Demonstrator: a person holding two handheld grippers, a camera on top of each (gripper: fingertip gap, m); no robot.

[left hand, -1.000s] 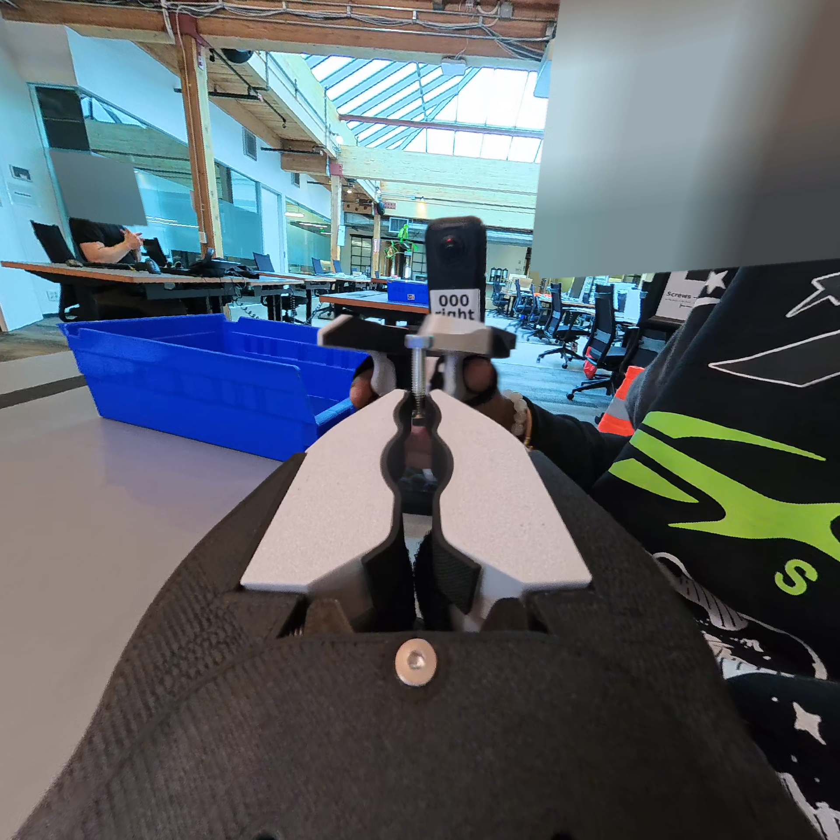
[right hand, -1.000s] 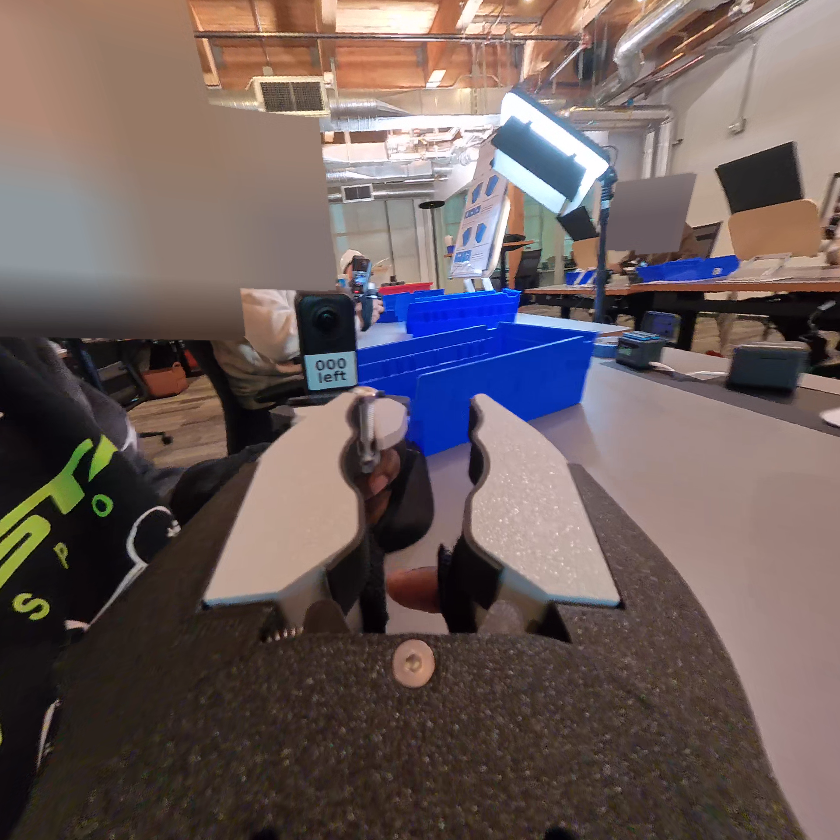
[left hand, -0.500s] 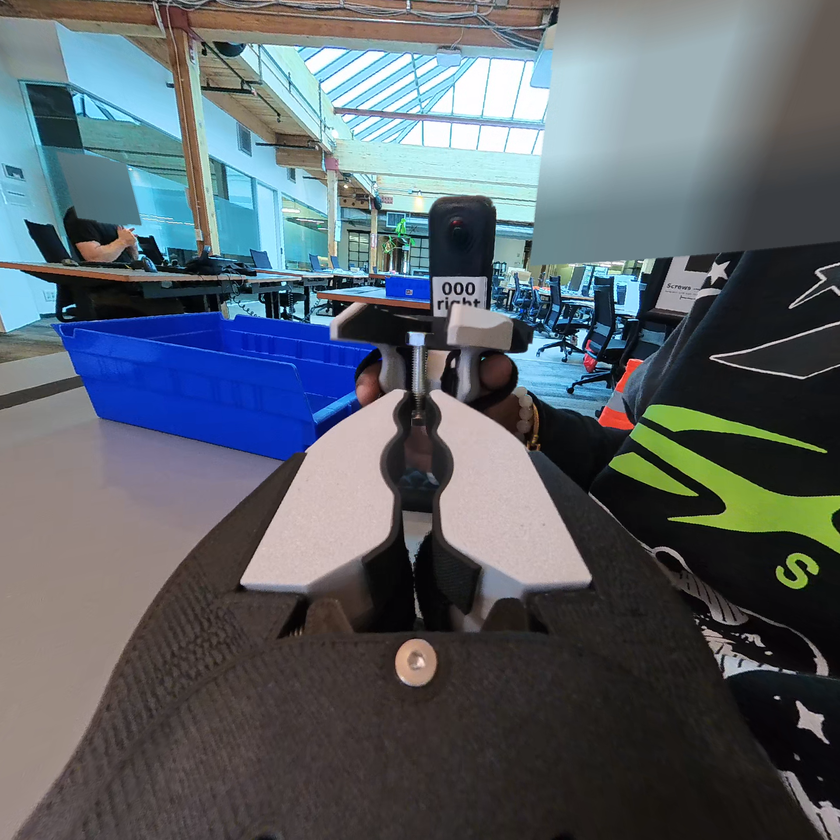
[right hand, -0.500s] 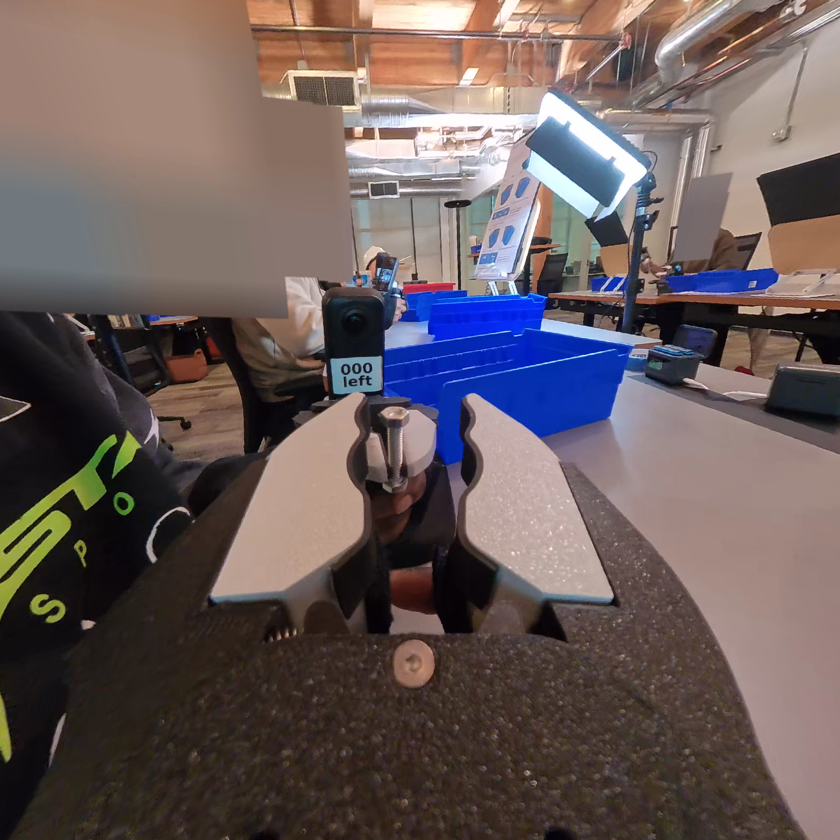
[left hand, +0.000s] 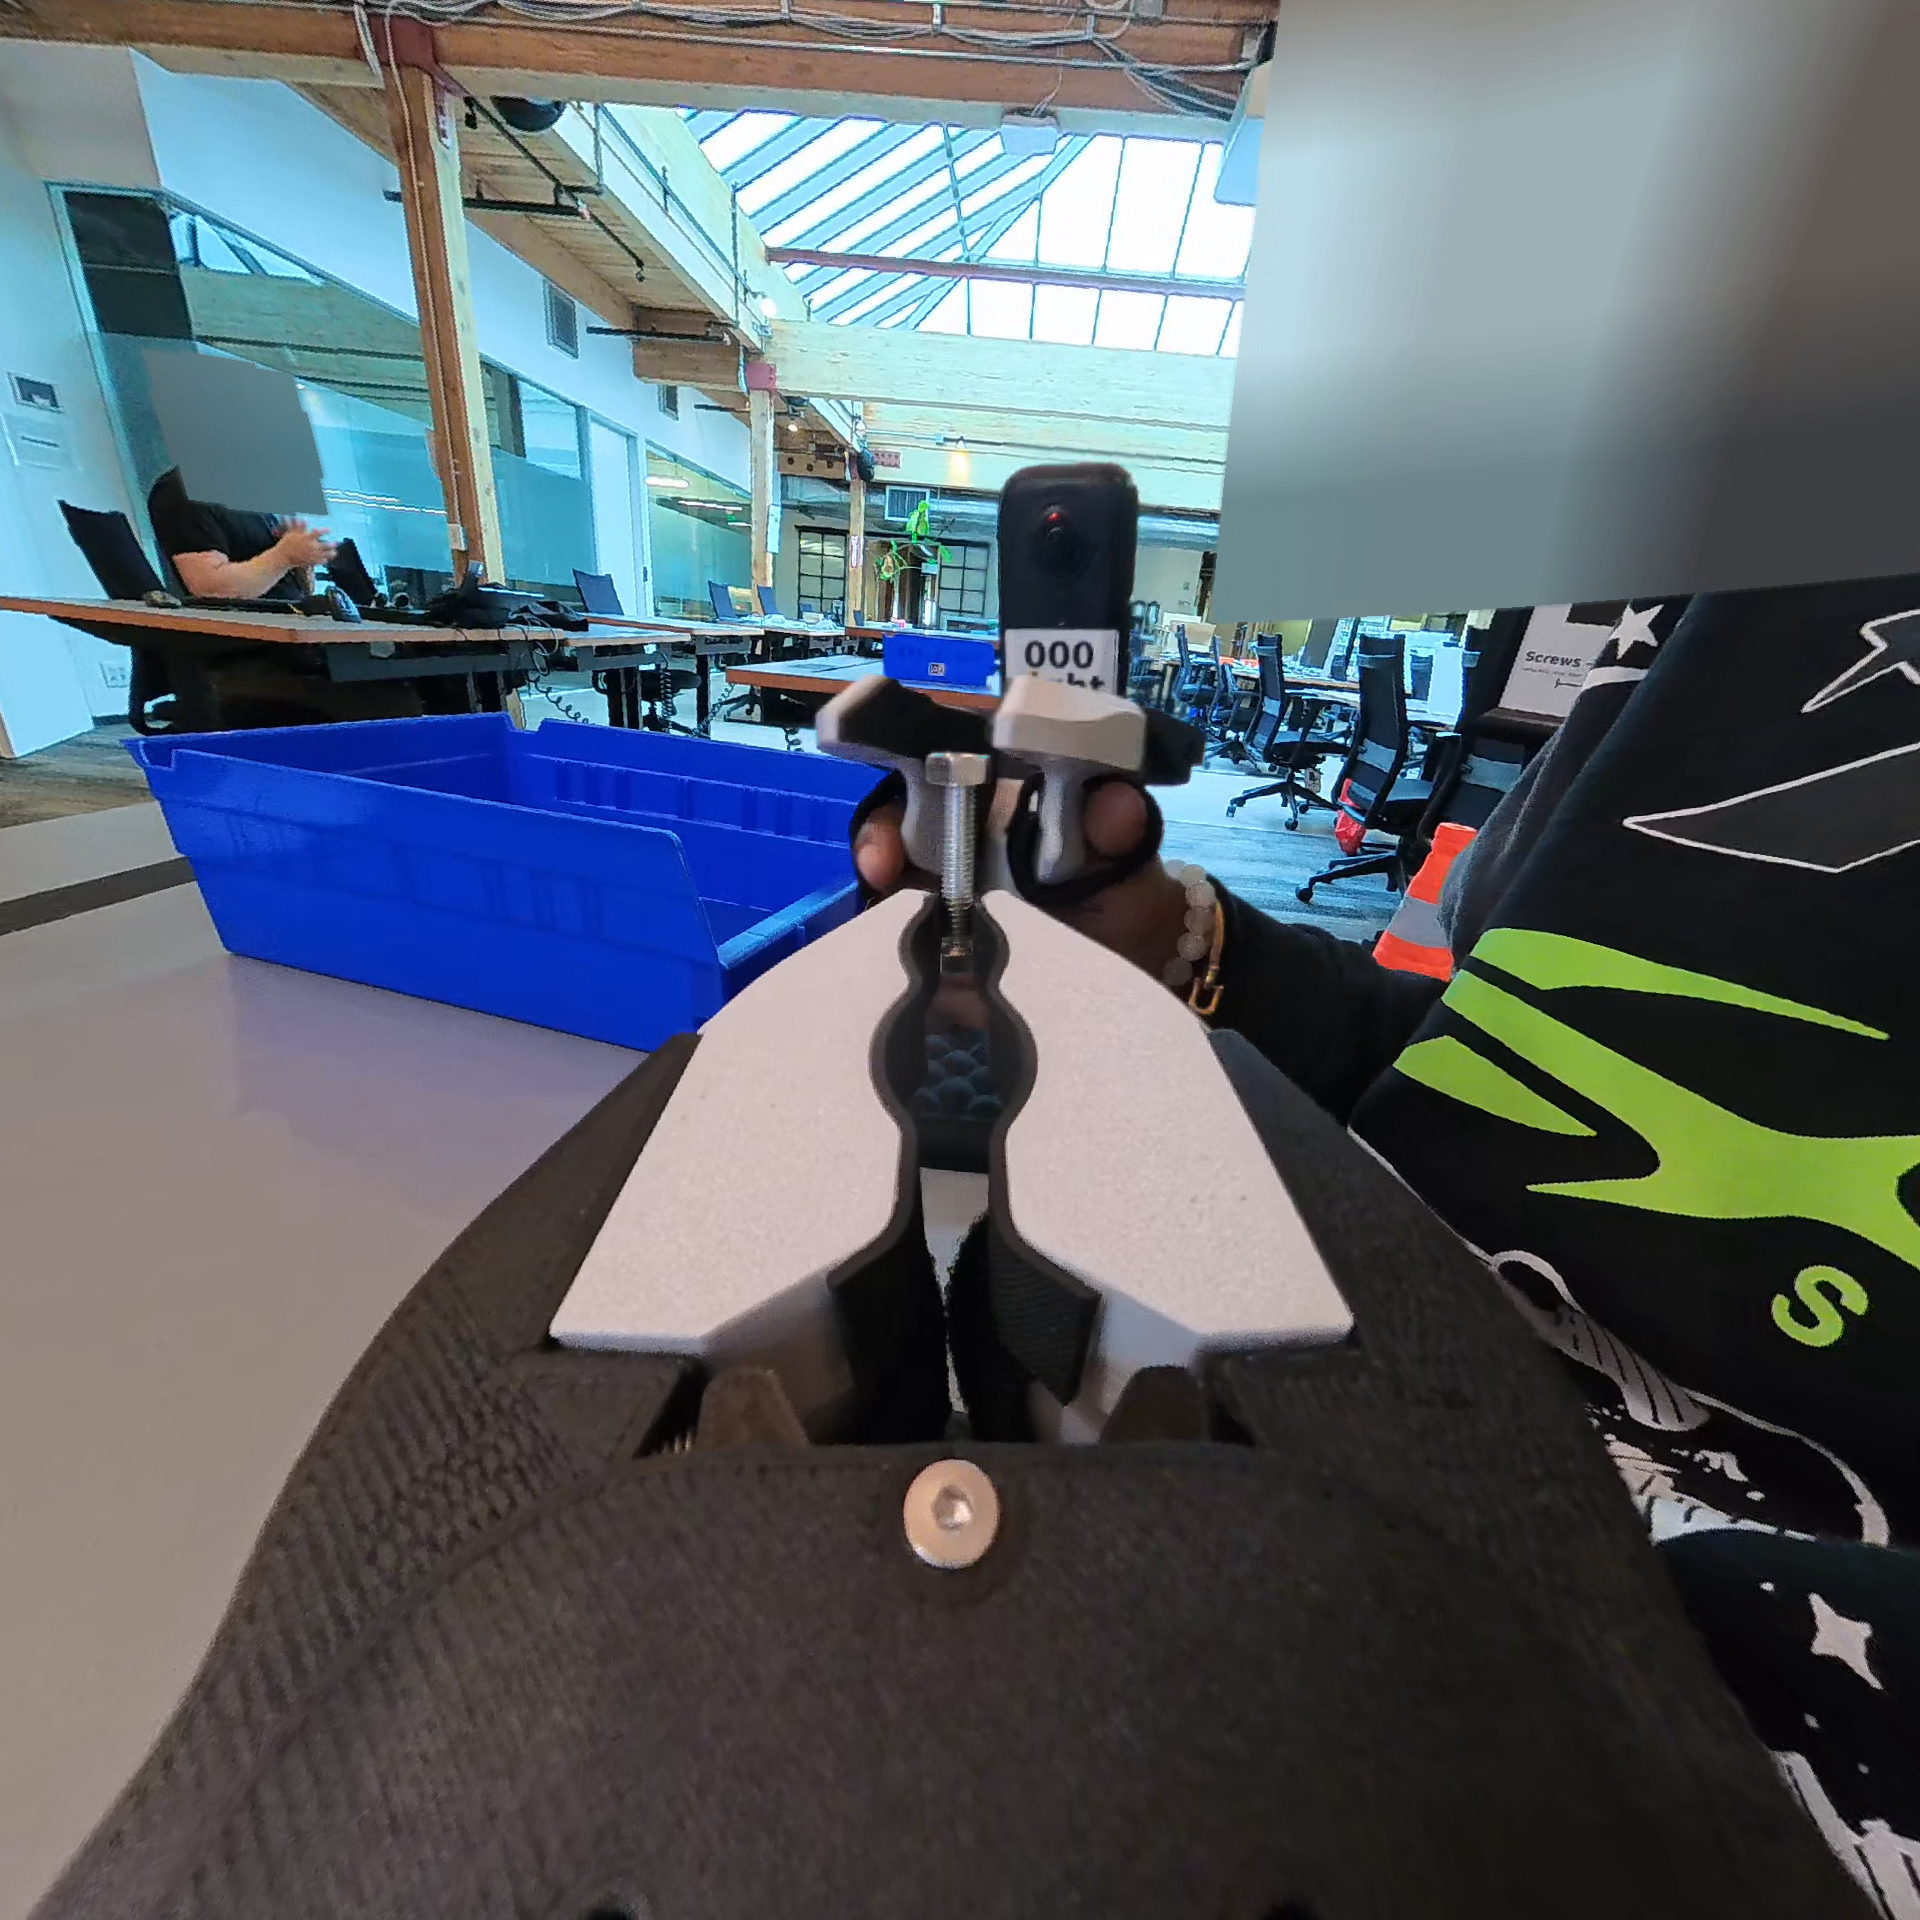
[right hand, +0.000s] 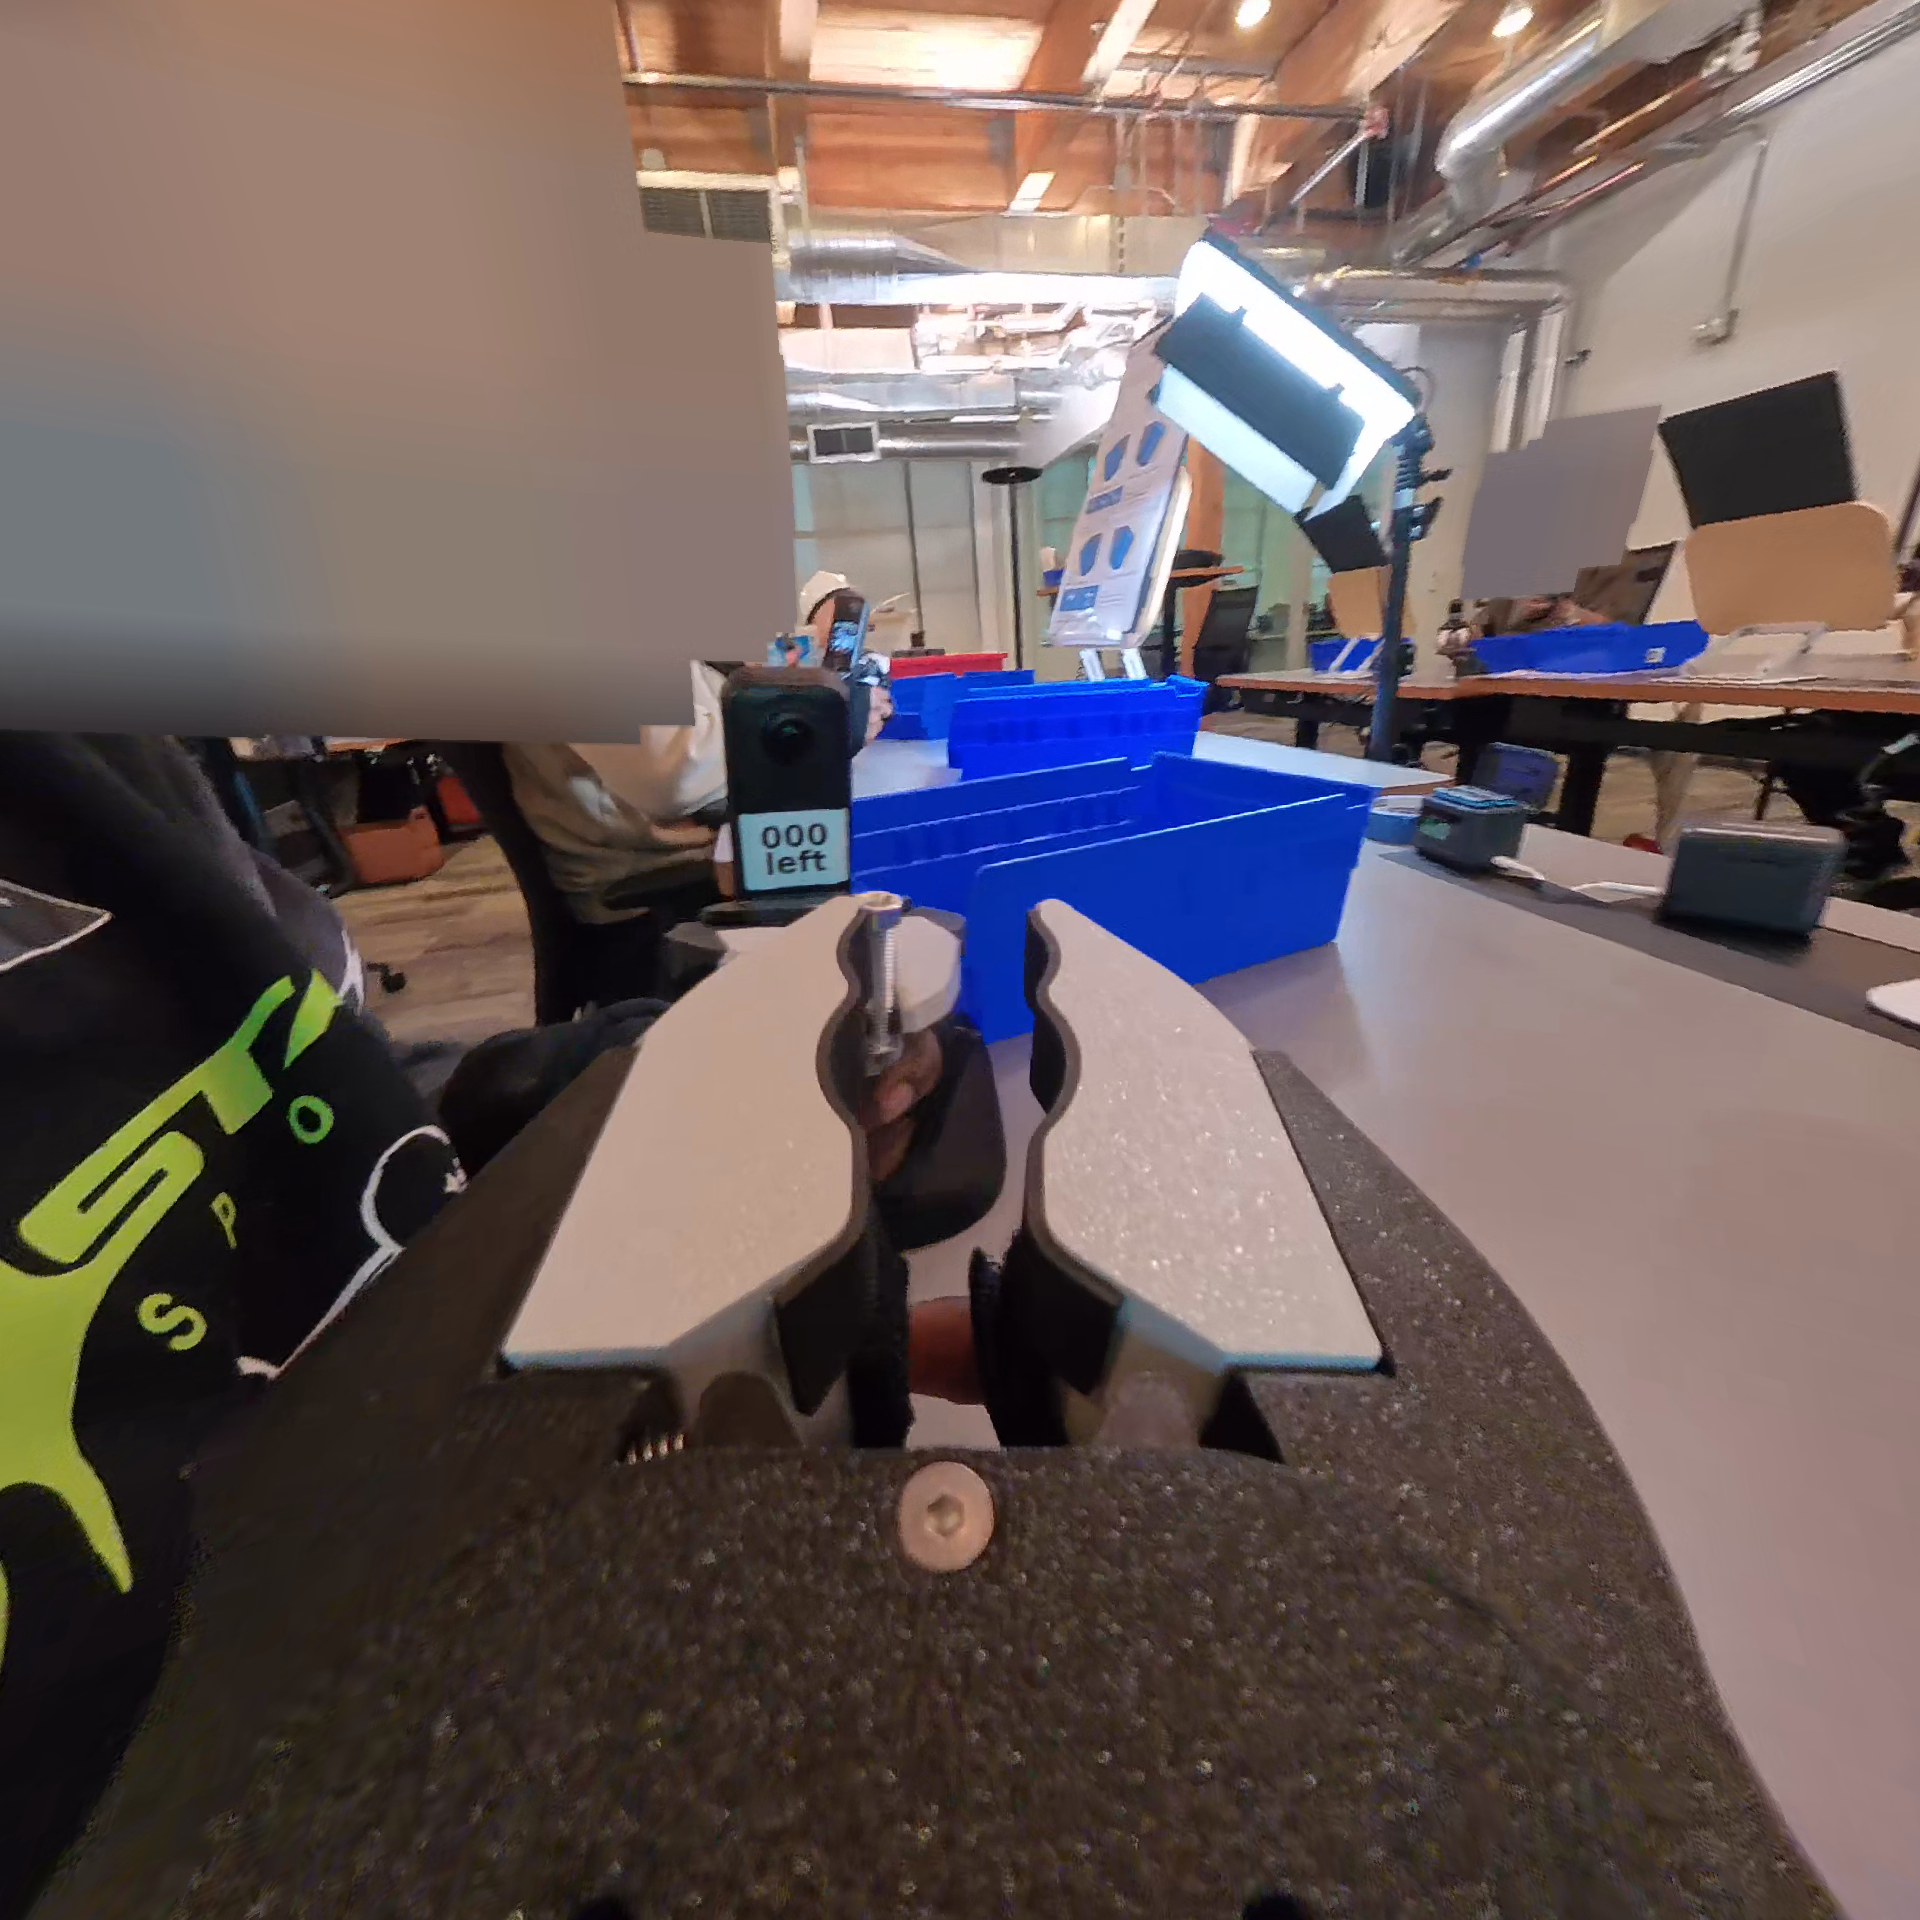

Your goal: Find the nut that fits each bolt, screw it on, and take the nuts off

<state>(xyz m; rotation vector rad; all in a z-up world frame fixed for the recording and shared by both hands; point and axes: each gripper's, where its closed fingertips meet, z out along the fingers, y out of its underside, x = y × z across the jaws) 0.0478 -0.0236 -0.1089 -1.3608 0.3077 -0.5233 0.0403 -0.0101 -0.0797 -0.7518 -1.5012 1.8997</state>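
My left gripper (left hand: 951, 906) is shut on the threaded end of a silver hex bolt (left hand: 956, 831), which stands upright with its head on top. My right gripper (left hand: 985, 800) faces it from beyond, with its fingers on either side of the bolt's upper part. In the right wrist view the right gripper (right hand: 943, 916) is open. The bolt (right hand: 881, 982) stands between its fingers (right hand: 727, 1122), close to the left one, with a clear gap to the other. One white finger of the left gripper (right hand: 925, 982) shows behind the bolt. I see no nut.
A blue divided bin (left hand: 468, 852) stands on the grey table (left hand: 208, 1195) to the left; it also shows in the right wrist view (right hand: 1174, 873). The person's dark sleeve (left hand: 1662, 1039) is close on the right. Small dark devices (right hand: 1751, 878) and a light panel (right hand: 1278, 405) stand further off. Left and right tips are no more than a few centimetres apart.
The right gripper's fingers have closed partway and moved around the bolt, which now stands between them. The left gripper has kept its hold on the bolt.
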